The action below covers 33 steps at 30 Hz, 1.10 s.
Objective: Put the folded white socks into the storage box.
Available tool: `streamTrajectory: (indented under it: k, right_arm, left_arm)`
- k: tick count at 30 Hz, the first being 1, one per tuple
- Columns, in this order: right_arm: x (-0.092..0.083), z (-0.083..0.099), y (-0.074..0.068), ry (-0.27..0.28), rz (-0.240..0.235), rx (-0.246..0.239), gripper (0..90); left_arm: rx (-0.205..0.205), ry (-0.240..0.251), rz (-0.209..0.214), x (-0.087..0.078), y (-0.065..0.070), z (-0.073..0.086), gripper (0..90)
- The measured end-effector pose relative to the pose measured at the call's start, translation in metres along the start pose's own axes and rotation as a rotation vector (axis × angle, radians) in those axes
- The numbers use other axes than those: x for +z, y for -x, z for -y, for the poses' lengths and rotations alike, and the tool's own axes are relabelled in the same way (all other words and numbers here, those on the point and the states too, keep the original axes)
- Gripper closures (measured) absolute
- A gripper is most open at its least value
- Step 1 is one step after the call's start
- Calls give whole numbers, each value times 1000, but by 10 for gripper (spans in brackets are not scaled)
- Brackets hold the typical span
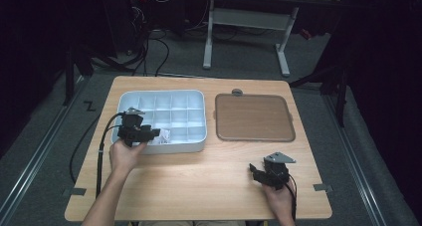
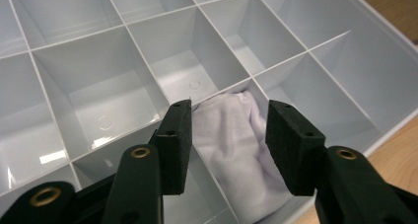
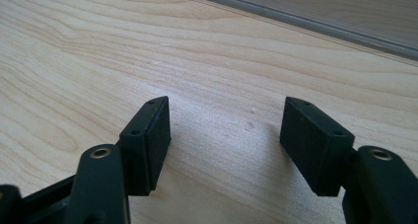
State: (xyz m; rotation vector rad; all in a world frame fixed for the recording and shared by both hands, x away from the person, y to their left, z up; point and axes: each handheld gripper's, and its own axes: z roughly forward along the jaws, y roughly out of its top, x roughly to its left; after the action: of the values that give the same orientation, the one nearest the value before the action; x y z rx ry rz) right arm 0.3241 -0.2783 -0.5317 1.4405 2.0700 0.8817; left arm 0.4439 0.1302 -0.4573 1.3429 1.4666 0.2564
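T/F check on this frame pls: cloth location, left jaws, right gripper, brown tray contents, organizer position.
1. The white cloth lies in a compartment of the compartment box. True.
2. The left gripper is clamped on the cloth. False: its jaws stand open, apart from the cloth, which lies below and between them.
3. The right gripper holds a cloth. False: its jaws are open with bare wooden table between them.
4. The brown tray sits to the right of the compartment box in the high view. True.
5. The brown tray holds a pile of cloths. False: nothing shows on it.
6. The cloth is in the row of compartments nearest the person. True.
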Motion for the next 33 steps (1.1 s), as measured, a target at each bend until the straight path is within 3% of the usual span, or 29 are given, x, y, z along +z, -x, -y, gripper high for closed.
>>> streamTrajectory:
  k: [18,28,33]
  right_arm:
    - [0,0,0,0,-1,1,368]
    - [0,0,0,0,-1,0,367]
    - [0,0,0,0,0,0,367]
  left_arm:
    - [-6,44,36,-22,6,-5,508]
    - [-44,70,50,-36,1,-1,504]
    - [-18,71,47,-42,0,1,500]
